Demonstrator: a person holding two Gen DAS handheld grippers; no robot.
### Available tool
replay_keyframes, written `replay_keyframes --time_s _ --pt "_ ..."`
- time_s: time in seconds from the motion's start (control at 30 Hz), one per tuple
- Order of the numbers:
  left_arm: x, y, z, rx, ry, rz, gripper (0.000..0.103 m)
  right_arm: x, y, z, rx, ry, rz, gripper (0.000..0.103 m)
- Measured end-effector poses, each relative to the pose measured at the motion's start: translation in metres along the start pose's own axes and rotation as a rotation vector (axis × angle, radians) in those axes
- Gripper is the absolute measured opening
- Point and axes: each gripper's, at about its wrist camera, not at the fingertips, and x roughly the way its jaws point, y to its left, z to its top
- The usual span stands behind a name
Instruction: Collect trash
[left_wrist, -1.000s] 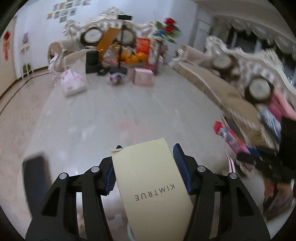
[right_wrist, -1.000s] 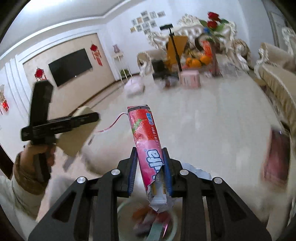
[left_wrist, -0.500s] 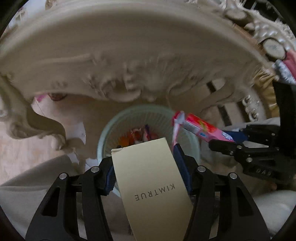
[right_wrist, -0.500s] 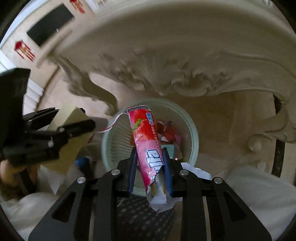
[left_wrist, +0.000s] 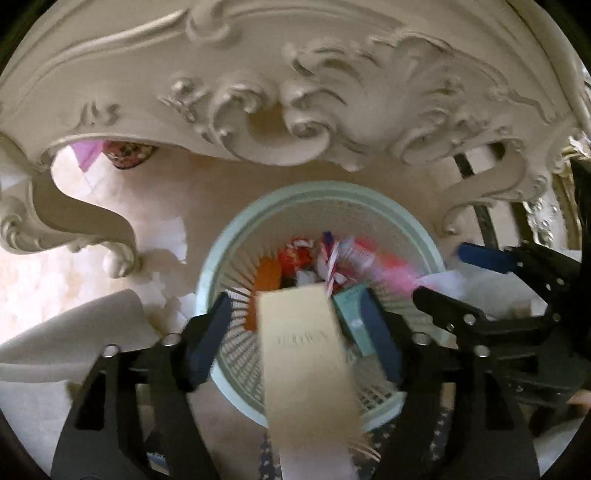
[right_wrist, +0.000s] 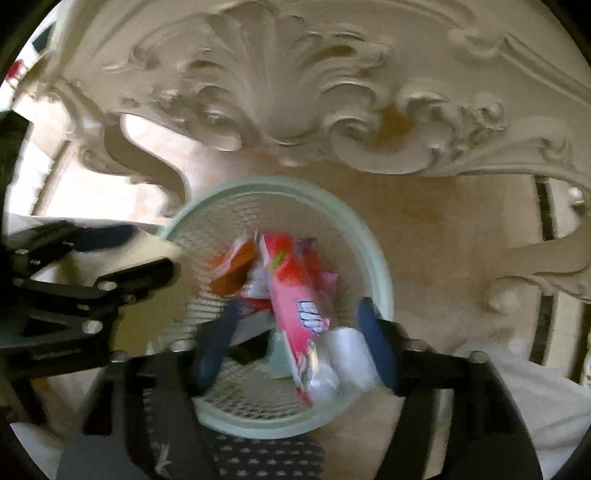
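A pale green mesh trash basket (left_wrist: 236, 229) (right_wrist: 373, 251) stands on the floor and holds several wrappers. My left gripper (left_wrist: 295, 328) is open right above it. A beige KIMTRUE box (left_wrist: 310, 362), blurred, is loose between the spread jaws and touches neither pad. My right gripper (right_wrist: 295, 332) is open above the same basket. A pink strawberry candy wrapper (right_wrist: 299, 299), blurred, is loose between its jaws over the basket. The right gripper (left_wrist: 458, 277) shows in the left wrist view, the left gripper (right_wrist: 122, 254) in the right wrist view.
An ornate carved cream table apron (left_wrist: 295, 92) (right_wrist: 295, 92) overhangs the basket at the far side, with curved legs (left_wrist: 85, 225) (right_wrist: 532, 266) on either side. White cloth (left_wrist: 55, 339) lies at the lower left, and a dark patterned fabric (right_wrist: 258, 458) sits below the basket.
Both grippers tilted down from the room to the basket under the table. Both then opened, letting go of the beige box and the pink wrapper, which now drop toward the basket.
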Motion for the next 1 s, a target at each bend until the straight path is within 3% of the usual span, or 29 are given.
replay_keyframes --time_s 0.1,0.13,0.2,0.43,0.6,0.77,1.0 --pt "-0.018 0.005 0.001 -0.007 -0.071 0.007 0.085 -0.008 0.001 -0.008 0.015 -0.011 -0.013 0.071" --pt "-0.021 0.005 0.001 -0.003 -0.088 0.014 0.087 -0.012 0.002 -0.008 0.014 -0.019 -0.021 0.082" --pt "-0.034 0.004 0.000 0.002 -0.109 0.051 0.090 -0.021 0.006 -0.009 0.012 -0.037 -0.033 0.088" --pt "-0.096 -0.002 0.004 -0.008 -0.192 0.081 0.090 -0.074 0.011 -0.004 0.071 -0.115 -0.067 0.090" --pt "-0.139 -0.009 0.009 -0.061 -0.247 0.005 0.090 -0.131 0.008 -0.001 0.128 -0.215 -0.097 0.093" --pt "-0.175 -0.027 0.013 -0.028 -0.326 0.009 0.090 -0.177 0.005 -0.002 0.179 -0.262 -0.127 0.093" --pt "-0.196 -0.030 0.015 -0.028 -0.355 0.046 0.090 -0.187 0.008 -0.009 0.219 -0.276 -0.132 0.093"
